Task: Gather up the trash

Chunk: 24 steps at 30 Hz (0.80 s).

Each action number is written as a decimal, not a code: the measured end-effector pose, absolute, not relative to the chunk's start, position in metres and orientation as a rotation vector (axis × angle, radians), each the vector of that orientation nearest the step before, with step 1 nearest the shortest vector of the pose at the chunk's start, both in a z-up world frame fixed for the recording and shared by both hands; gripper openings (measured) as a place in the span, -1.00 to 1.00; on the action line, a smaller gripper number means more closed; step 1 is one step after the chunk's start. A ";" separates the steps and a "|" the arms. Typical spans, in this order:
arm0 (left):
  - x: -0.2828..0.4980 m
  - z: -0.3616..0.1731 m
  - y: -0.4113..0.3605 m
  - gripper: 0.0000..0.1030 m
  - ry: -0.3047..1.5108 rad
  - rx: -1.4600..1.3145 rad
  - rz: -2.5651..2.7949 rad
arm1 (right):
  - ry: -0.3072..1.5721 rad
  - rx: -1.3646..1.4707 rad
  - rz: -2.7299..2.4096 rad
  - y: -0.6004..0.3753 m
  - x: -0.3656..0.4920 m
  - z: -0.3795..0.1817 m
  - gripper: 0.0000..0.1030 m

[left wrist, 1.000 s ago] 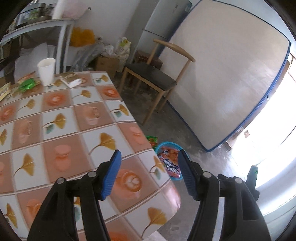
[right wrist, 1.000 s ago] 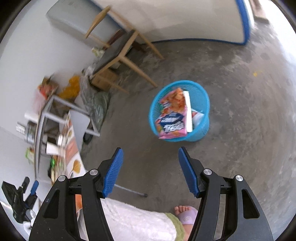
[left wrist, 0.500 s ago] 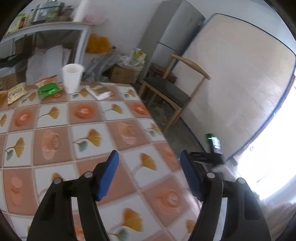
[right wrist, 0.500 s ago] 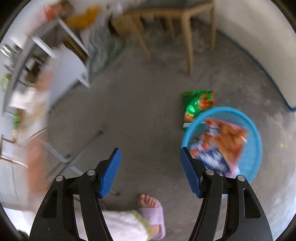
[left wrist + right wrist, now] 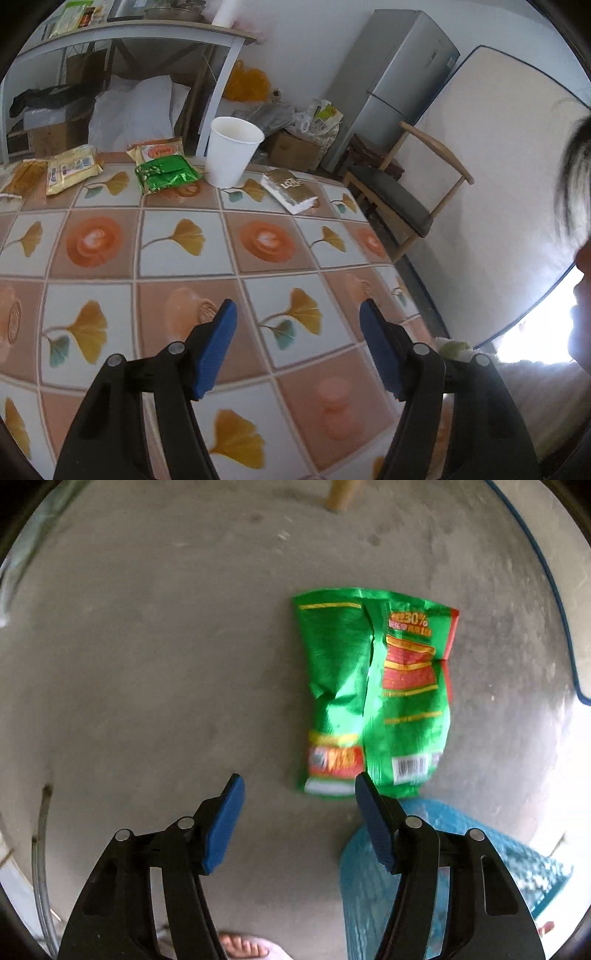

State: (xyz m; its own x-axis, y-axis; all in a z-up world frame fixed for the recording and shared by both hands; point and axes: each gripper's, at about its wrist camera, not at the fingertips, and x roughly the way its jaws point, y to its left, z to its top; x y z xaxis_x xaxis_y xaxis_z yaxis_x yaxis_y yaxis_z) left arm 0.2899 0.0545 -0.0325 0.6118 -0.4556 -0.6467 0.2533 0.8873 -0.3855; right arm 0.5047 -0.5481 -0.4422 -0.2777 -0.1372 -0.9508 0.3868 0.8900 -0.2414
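The left gripper (image 5: 297, 328) hangs with its blue pads spread wide and empty over a table covered in a tiled cloth of orange and cream squares with yellow ginkgo leaves (image 5: 258, 236). At the far edge stand a white paper cup (image 5: 232, 155), a shiny green foil packet (image 5: 166, 177), 2 yellowish snack packets (image 5: 70, 170) and a gold-and-white flat sachet (image 5: 290, 190). Beyond are a wooden chair with a dark seat (image 5: 402, 199), a grey refrigerator (image 5: 391, 85) and a mattress leaning on the wall (image 5: 498, 192).

The right gripper (image 5: 297, 797), also wide open and empty, points down at bare grey concrete floor (image 5: 147, 646), where a crumpled green snack bag (image 5: 373, 698) lies flat, just beyond the blue mesh waste basket (image 5: 461, 849).

Compared with 0.5 s ago, the bag fills far more of the right view, and the basket has slid to the lower right corner.
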 end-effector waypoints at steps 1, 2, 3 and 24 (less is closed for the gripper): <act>0.293 -0.035 0.055 0.30 0.822 -0.261 -0.416 | 1.791 0.197 -0.521 -0.552 0.507 -0.452 0.14; 0.294 -0.037 0.056 0.29 0.828 -0.259 -0.416 | 1.797 0.204 -0.532 -0.557 0.509 -0.462 0.14; 0.297 -0.040 0.057 0.29 0.837 -0.263 -0.417 | 1.805 0.207 -0.535 -0.559 0.510 -0.470 0.14; 0.313 -0.056 0.070 0.29 0.850 -0.316 -0.432 | 1.812 0.087 -0.686 -0.588 0.488 -0.531 -0.74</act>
